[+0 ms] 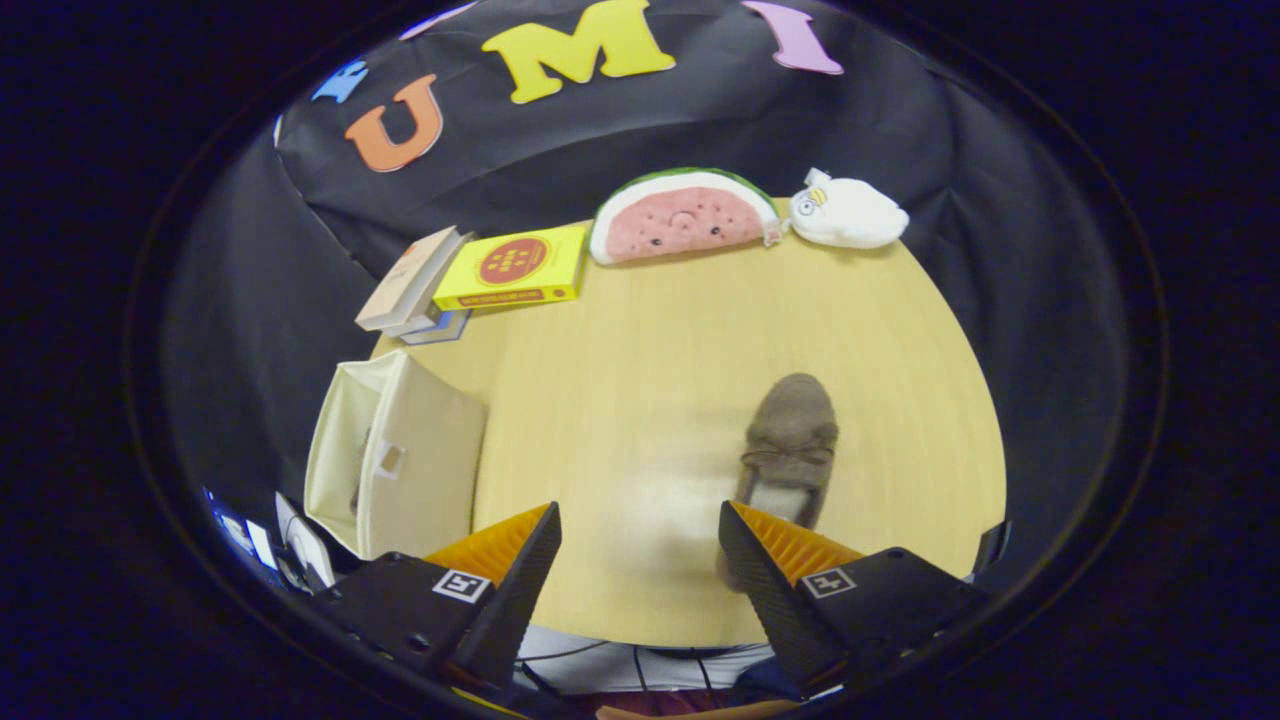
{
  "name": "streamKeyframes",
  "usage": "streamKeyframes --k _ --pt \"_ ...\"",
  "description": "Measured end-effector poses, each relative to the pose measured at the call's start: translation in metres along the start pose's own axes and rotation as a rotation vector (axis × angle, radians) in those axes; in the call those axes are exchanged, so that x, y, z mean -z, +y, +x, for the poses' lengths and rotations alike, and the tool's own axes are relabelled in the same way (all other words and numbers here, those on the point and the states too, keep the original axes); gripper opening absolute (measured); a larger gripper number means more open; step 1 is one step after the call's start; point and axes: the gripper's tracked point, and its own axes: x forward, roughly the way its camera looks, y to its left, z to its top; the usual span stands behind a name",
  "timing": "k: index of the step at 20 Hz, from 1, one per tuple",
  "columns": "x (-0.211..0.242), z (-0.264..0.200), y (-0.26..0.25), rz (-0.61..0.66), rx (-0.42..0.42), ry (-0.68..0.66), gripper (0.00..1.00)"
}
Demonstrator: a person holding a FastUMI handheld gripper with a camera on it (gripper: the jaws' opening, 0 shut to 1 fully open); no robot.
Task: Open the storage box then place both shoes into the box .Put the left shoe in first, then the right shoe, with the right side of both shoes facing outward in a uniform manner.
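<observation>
The tool (pixel 637 535) hovers over the wooden bench (pixel 640 350), fingers spread and gripping nothing. A brown shoe (pixel 790 440) lies just ahead of one finger; the fabric storage box (pixel 395 460) stands beside the other. Yellow book's (pixel 512 267) lettering is unreadable.

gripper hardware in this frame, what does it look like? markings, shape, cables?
The gripper has two wedge-shaped fingers tapering to points, with ribbed inner faces. Each sits on a black angular block carrying a small square black-and-white fiducial tag. Thin dark cables run beneath, between the two blocks.
</observation>
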Motion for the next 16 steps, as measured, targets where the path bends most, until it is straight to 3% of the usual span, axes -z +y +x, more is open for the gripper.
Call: streamKeyframes --k 6,11,14,16 --pt "0.011 0.030 -0.086 0.054 0.115 0.071 0.96" --pt "0.028 0.068 -0.124 0.108 0.157 0.153 0.96" --pt "0.035 0.087 -0.137 0.125 0.188 0.189 0.91" --pt "0.042 0.096 -0.138 0.134 0.190 0.218 0.76"
